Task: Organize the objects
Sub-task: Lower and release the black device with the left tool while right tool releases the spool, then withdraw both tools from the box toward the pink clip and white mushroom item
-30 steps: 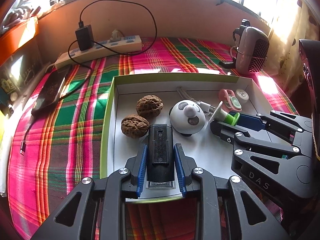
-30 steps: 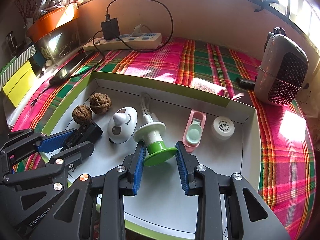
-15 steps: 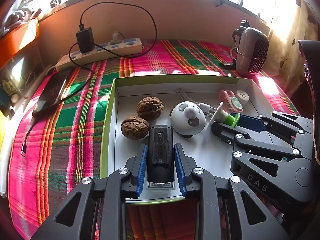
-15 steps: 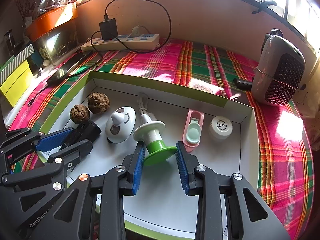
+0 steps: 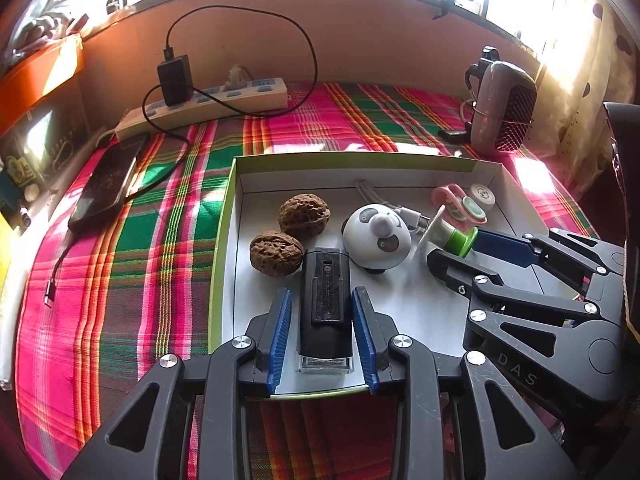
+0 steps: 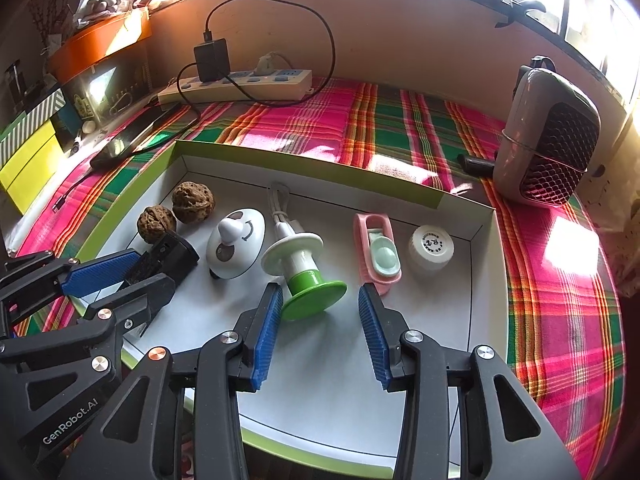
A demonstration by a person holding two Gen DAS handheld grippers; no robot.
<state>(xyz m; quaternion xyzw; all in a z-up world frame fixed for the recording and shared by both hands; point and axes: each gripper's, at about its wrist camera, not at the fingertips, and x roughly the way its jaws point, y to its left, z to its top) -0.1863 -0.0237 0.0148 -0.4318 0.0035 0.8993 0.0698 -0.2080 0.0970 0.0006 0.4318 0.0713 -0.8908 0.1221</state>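
Left wrist view: left gripper (image 5: 322, 332) has its jaws opening, blue pads clear of the black device (image 5: 326, 300) lying between them in the white tray (image 5: 424, 312), beside two walnuts (image 5: 292, 226).

Right wrist view: right gripper (image 6: 320, 330) is likewise opening around the green-based spool (image 6: 302, 270), which rests in the tray. Both items look placed; nothing loose shows on the plaid cloth (image 6: 560, 300).
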